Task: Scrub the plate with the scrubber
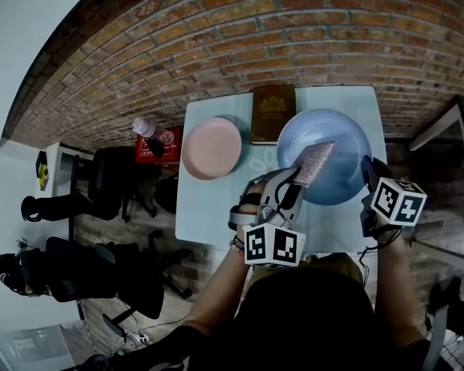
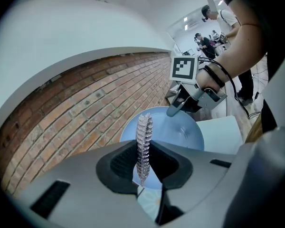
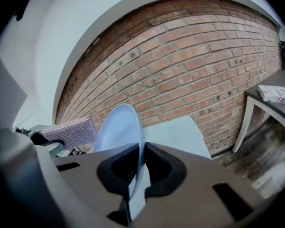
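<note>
Pink plate (image 1: pixel 211 148) and brown book (image 1: pixel 273 113) sit left of blue plate (image 1: pixel 336 136).

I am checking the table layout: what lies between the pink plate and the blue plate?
A dark brown book lies between the pink plate and the blue plate, nearer the wall; the head view shows it.

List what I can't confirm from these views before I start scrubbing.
- Whether the scrubber touches the plate: the head view just overlaps them, and the left gripper view shows the scrubber edge-on.
- Plate rim in the right gripper: covered by its jaws, right gripper view.
- Book cover print: too small, head view.
</note>
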`<control>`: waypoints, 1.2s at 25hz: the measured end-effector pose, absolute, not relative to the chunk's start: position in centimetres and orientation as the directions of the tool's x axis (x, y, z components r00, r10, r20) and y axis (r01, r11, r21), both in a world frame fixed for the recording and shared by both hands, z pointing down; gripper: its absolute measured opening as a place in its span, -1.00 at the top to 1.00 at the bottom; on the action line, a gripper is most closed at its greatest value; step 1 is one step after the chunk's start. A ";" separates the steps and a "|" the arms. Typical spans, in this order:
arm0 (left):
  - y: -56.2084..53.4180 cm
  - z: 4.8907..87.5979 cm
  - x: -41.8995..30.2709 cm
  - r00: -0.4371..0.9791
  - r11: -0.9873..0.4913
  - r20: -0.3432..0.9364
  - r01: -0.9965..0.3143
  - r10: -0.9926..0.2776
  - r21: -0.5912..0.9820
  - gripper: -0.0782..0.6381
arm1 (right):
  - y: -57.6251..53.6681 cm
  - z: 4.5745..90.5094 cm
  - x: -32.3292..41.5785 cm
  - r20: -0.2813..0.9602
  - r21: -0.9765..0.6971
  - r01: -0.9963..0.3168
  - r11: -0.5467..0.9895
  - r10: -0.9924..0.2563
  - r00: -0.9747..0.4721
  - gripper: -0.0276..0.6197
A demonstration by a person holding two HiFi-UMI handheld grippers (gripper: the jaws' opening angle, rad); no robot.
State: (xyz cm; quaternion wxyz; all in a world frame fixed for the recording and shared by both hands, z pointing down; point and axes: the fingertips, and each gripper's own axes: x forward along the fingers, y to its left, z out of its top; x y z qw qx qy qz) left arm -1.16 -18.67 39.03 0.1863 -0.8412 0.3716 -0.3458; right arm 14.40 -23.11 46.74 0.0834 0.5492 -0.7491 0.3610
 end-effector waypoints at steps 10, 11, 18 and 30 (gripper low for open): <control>-15.4 37.1 2.2 0.522 -0.655 0.417 -0.447 -0.744 -0.609 0.56 | -21.9 42.6 15.9 0.436 -0.444 -0.879 0.172 -0.816 -0.380 0.77; -14.9 37.4 2.8 0.531 -0.665 0.424 -0.435 -0.734 -0.607 0.56 | -21.9 42.5 16.0 0.428 -0.447 -0.877 0.174 -0.820 -0.381 0.77; -13.5 38.0 6.5 0.612 -0.734 0.422 -0.457 -0.669 -0.503 0.56 | -20.8 42.0 15.8 0.412 -0.450 -0.869 0.205 -0.816 -0.406 0.77; -16.7 35.0 9.7 0.624 -0.691 0.354 -0.455 -0.697 -0.561 0.56 | -19.4 41.4 16.4 0.393 -0.467 -0.856 0.221 -0.816 -0.425 0.77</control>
